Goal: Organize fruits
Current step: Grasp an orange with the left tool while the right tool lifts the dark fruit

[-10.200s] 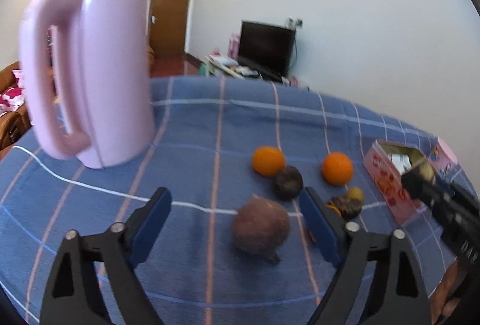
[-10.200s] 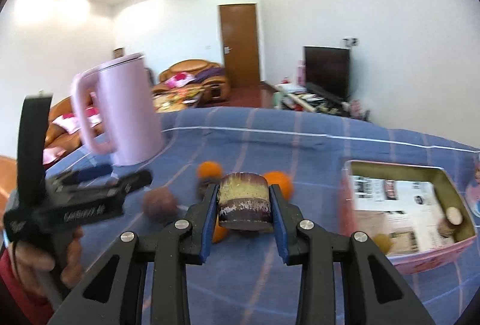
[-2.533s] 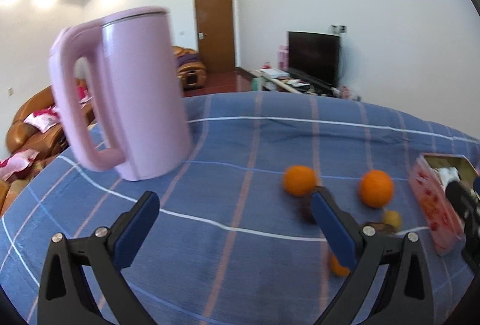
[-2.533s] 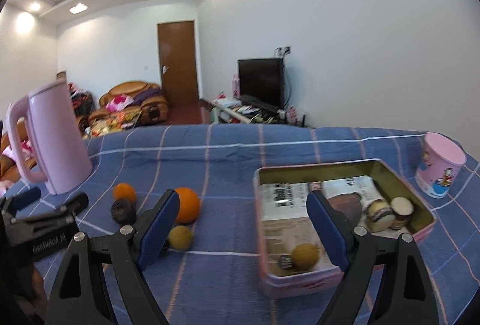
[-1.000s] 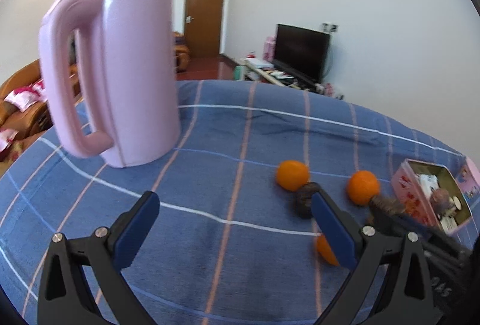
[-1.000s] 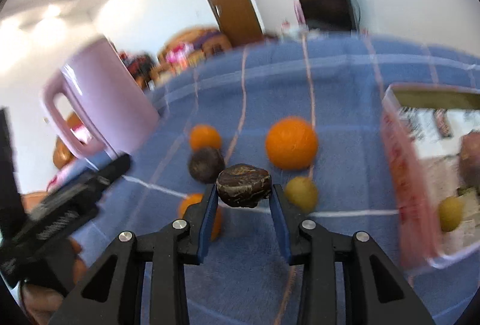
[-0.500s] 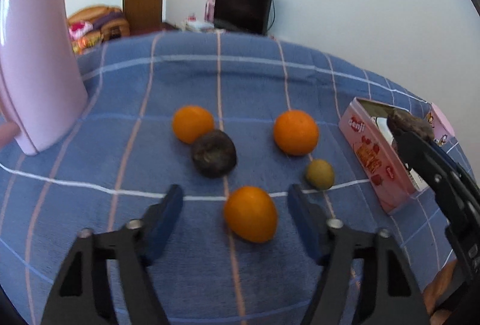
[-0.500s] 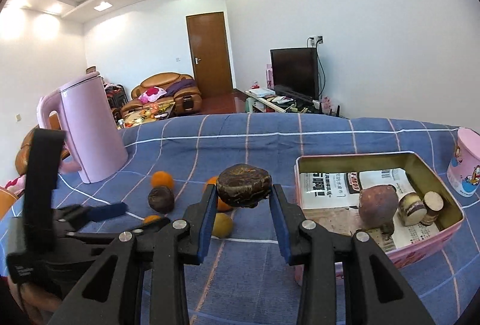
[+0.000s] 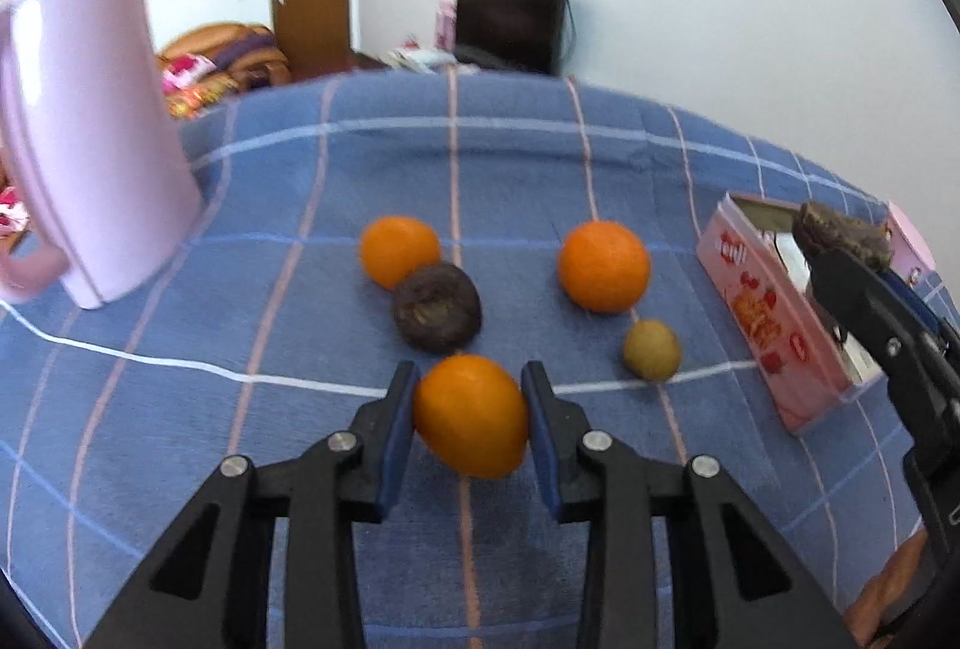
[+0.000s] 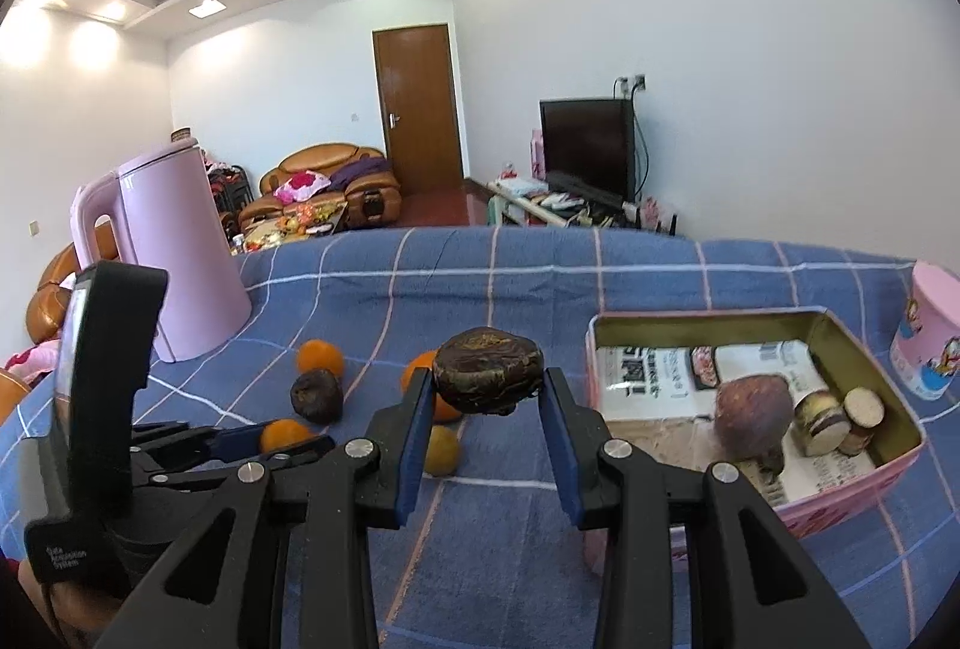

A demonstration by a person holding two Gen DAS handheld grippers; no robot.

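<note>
In the left wrist view my left gripper [image 9: 469, 397] is closing; its blue pads touch both sides of an orange [image 9: 471, 415] on the blue checked cloth. Beyond it lie a dark wrinkled fruit [image 9: 437, 307], two more oranges [image 9: 400, 250] [image 9: 604, 265] and a small greenish fruit [image 9: 651, 349]. My right gripper [image 10: 487, 397] is shut on another dark wrinkled fruit [image 10: 489, 370], held above the cloth just left of the pink tin [image 10: 840, 493]. The tin holds a purple fruit [image 10: 753, 415] and cut pieces [image 10: 822, 421] on printed paper.
A tall pink kettle [image 9: 90, 127] stands at the left on the cloth. A pink cup [image 10: 930, 331] stands right of the tin. In the left wrist view the tin [image 9: 774, 313] lies at the right edge. A television and sofa stand beyond the table.
My left gripper came forward and down over the near orange and its jaws closed from wide apart onto it. The right gripper lifted its dark fruit towards the tin.
</note>
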